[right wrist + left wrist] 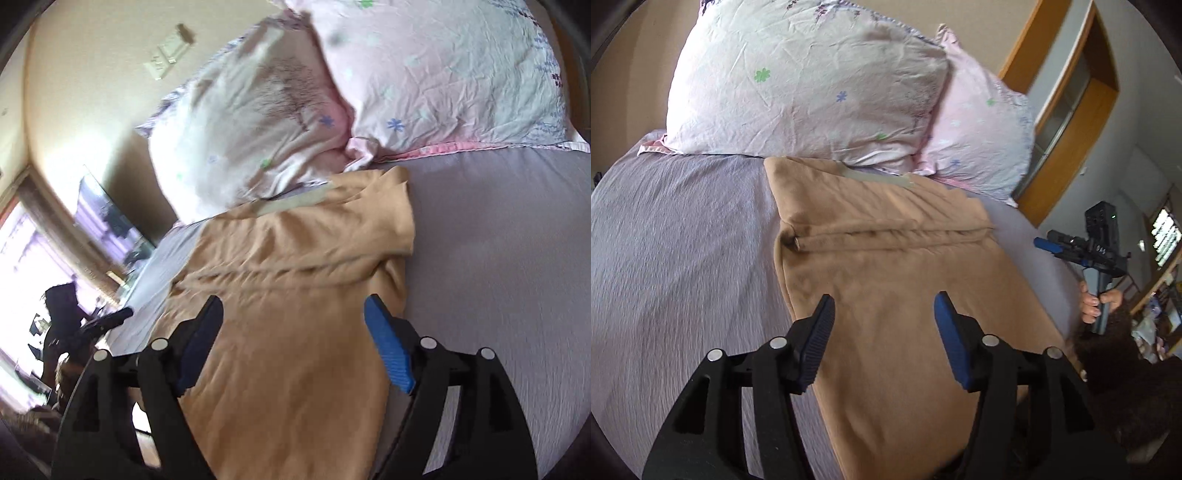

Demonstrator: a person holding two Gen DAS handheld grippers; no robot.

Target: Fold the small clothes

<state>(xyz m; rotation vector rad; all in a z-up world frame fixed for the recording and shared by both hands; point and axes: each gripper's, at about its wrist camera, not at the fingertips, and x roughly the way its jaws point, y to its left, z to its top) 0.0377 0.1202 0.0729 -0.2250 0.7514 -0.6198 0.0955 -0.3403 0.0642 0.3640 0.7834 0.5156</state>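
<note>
A tan garment (886, 258) lies spread on the lilac bed sheet (683, 240), with one part folded over across its middle. My left gripper (884, 306) is open and empty, hovering over the garment's near part. My right gripper (293, 314) is open and empty above the same garment (295, 295), whose folded flap lies just ahead. In the left wrist view the right gripper (1043, 243) shows at the bed's right side, held in a hand. In the right wrist view the left gripper (122, 314) shows dark at the left edge.
Two floral pillows (812, 81) (979, 140) lean at the head of the bed, just beyond the garment. A wooden-framed wardrobe (1071, 110) stands at the right. A bright window (22, 277) lies left of the bed. The sheet (498, 258) stretches bare to the right.
</note>
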